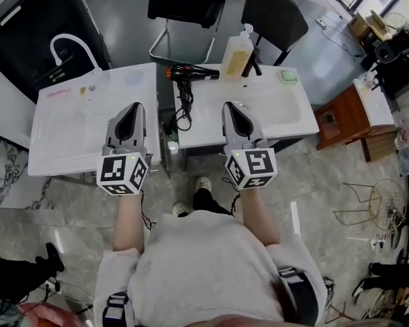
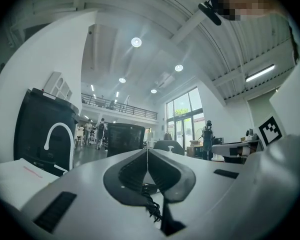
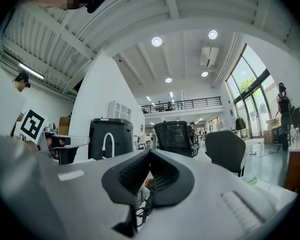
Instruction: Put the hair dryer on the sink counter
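A black hair dryer (image 1: 191,73) with an orange ring lies at the far edge of the right-hand white table (image 1: 286,111); its cord (image 1: 184,107) hangs down the table's left side. The white sink counter (image 1: 61,138) with a curved white faucet (image 1: 69,45) stands to the left of it. My left gripper (image 1: 133,107) is shut and empty, held level above the counter's right end. My right gripper (image 1: 232,106) is also shut and empty, above the table's near edge and short of the dryer. The dangling cord (image 2: 152,206) shows below the left jaws and, in the right gripper view, the cord (image 3: 141,210) too.
A soap pump bottle (image 1: 237,54) and a green sponge (image 1: 288,75) sit on the right table. Two black chairs (image 1: 273,12) stand behind it. A black cabinet (image 1: 34,26) is behind the faucet, a wooden cabinet (image 1: 344,118) to the right. A narrow gap separates counter and table.
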